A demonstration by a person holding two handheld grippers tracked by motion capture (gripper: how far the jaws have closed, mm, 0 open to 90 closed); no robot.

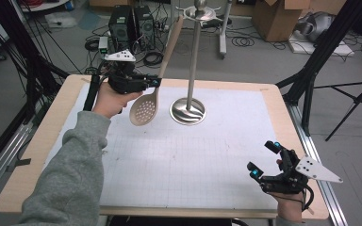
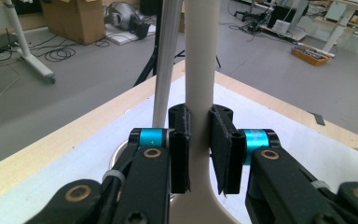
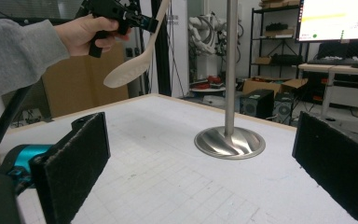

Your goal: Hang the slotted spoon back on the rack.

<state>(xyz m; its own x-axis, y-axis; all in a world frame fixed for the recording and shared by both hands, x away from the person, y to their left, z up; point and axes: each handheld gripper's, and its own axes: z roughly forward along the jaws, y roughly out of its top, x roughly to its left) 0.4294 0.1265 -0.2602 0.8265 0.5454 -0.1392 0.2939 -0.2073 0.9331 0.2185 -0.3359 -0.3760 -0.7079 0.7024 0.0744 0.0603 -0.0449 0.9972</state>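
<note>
while the left gripper (image 1: 154,83) clamped the slotted spoon (image 1: 144,111) by its handle above the table (image 1: 273,101), beside the metal stand (image 1: 188,110), the right gripper (image 1: 263,159) rested wide and empty. hanging the spoon seemed underway; next, its handle end needed lifting to a hook (image 1: 185,12).

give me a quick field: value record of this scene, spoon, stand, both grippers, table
spoon: beige slotted spoon, lifted off the table, bowl down, handle leaning up toward the top of the stand
spoon hold: left gripper shut on its handle
stand: metal pole on a round base, upright on the mat
right gripper: open, holding nothing, low at the near right corner of the table
table: wooden edge with a white grid mat on top
spoon and stand: whether the handle tip touches the top cannot be told
</note>
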